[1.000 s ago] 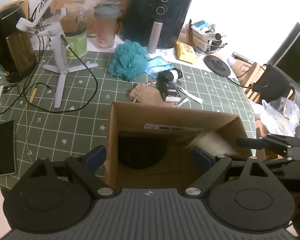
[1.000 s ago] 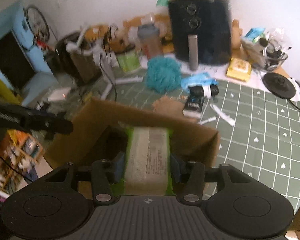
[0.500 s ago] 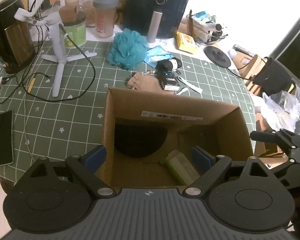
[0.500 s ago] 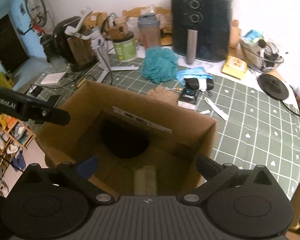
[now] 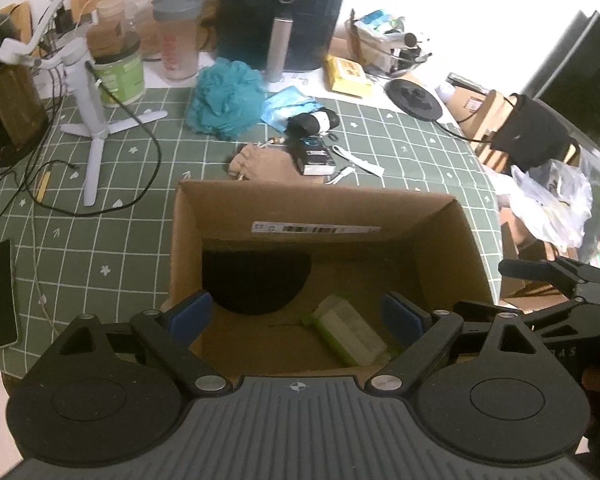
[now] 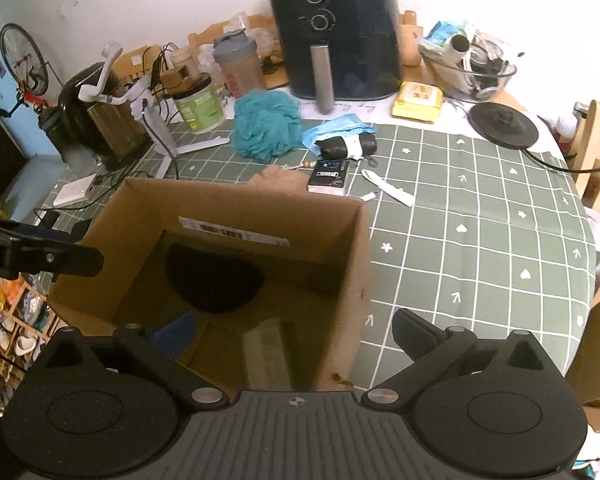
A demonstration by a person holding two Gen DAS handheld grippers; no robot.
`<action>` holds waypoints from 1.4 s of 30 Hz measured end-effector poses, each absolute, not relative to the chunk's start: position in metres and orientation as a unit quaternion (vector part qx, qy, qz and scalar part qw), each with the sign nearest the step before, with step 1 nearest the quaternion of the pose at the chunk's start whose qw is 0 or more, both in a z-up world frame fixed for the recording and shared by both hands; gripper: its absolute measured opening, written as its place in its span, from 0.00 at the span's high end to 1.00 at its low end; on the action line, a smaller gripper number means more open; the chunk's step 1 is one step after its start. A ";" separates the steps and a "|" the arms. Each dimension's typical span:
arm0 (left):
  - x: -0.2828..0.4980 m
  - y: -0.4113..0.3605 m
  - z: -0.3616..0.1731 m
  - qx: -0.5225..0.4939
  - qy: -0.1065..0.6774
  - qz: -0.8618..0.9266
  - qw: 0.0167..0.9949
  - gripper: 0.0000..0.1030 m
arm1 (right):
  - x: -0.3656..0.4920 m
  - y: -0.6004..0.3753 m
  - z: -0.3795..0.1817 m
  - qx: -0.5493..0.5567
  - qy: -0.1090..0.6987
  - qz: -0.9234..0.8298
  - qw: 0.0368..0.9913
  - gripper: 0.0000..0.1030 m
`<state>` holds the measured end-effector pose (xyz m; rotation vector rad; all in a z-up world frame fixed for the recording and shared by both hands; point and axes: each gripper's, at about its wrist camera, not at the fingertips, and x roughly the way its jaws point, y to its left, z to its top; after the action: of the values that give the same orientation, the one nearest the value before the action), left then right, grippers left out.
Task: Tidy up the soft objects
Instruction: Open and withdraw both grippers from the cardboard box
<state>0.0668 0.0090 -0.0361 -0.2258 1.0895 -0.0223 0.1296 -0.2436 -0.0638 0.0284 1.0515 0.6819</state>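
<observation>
Left wrist view: the left gripper (image 5: 296, 314) gapes wide and empty over the cardboard box (image 5: 320, 208), where a green pack (image 5: 348, 336) and a dark round item (image 5: 256, 280) already lie. Right wrist view: the right gripper (image 6: 292, 332) is spread fully, holding nothing; teal loofah (image 6: 268, 124), blue cloth (image 6: 336, 130) and tan fabric (image 6: 282, 178) wait at twelve o'clock beyond the box

Matt brown cardboard box (image 5: 460, 232) on a smooth checked tablecloth (image 5: 112, 248); frilly teal mesh sponge (image 5: 224, 100); glossy black plastic air fryer (image 5: 288, 12).
</observation>
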 end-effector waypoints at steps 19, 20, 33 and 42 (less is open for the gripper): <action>0.076 0.007 -0.034 -0.106 0.486 -0.052 0.866 0.10 | 0.149 -0.258 -0.081 0.062 0.530 0.259 0.805 0.00; 0.077 0.007 -0.035 -0.104 0.486 -0.053 0.866 0.10 | 0.151 -0.259 -0.079 0.068 0.526 0.263 0.806 0.00; 0.090 0.030 -0.032 -0.092 0.462 -0.051 0.881 0.10 | 0.191 -0.262 -0.071 0.047 0.480 0.221 0.848 0.00; 0.103 0.046 -0.031 -0.095 0.456 -0.047 0.883 0.10 | 0.234 -0.254 -0.077 -0.007 0.479 0.236 0.845 0.00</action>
<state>0.1029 0.0455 -0.0307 -0.1973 0.9500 -0.0984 0.2337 -0.2539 -0.0767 -0.0154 1.0115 0.4971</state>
